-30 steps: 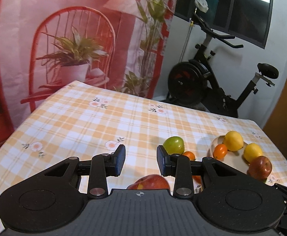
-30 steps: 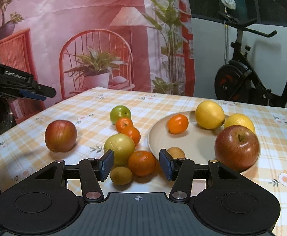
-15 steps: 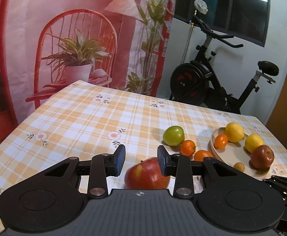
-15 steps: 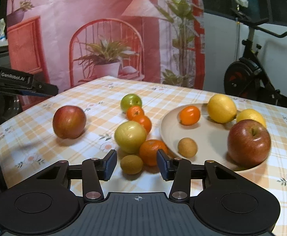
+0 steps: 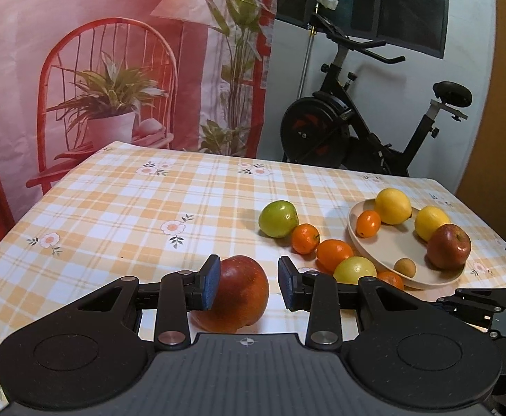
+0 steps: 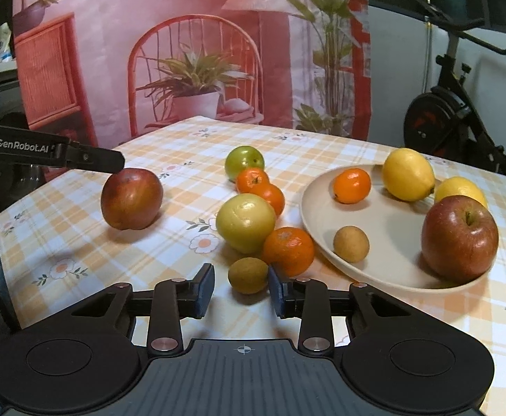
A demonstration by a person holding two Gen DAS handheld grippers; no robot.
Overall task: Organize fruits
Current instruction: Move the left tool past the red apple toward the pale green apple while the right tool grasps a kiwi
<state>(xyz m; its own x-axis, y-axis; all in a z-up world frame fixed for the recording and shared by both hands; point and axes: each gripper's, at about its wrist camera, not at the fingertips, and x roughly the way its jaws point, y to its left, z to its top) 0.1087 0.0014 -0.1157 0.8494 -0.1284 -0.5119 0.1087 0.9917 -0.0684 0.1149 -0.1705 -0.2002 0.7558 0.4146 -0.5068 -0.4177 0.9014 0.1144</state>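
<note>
Close in, left gripper (image 5: 246,284) jaws apart, straddling red apple (image 5: 234,294); left pad appears against the apple's side, right pad clear with a gap. Apple resting on the checked tablecloth (image 5: 114,215), not lifted. Beyond and right of this gripper: green fruit (image 5: 278,218), two mandarins (image 5: 305,238), yellow-green fruit (image 5: 355,270), then beige plate (image 5: 367,246). Right gripper seen only as a black tip at lower right of left wrist view.

Right gripper (image 6: 241,286) jaws closing, small brown fruit (image 6: 248,275) between the pads; left pad clear of it, right pad at or nearly at its edge, contact not certain. Just beyond: mandarin (image 6: 288,250) touching the yellow-green fruit. Farther right, on the plate: second small brown fruit (image 6: 351,243), large red apple (image 6: 459,239), one mandarin (image 6: 351,185), two lemons (image 6: 408,174).

Seen only from right wrist: small brown fruit between the right jaws, hidden from left wrist view by the gripper body; also the left gripper from the side, black finger with white lettering, tip over the top of the red apple. Seen only from left wrist: gap between right pad and apple. Exercise bike (image 5: 364,128) and printed pink backdrop (image 5: 114,69) behind the table in both.
</note>
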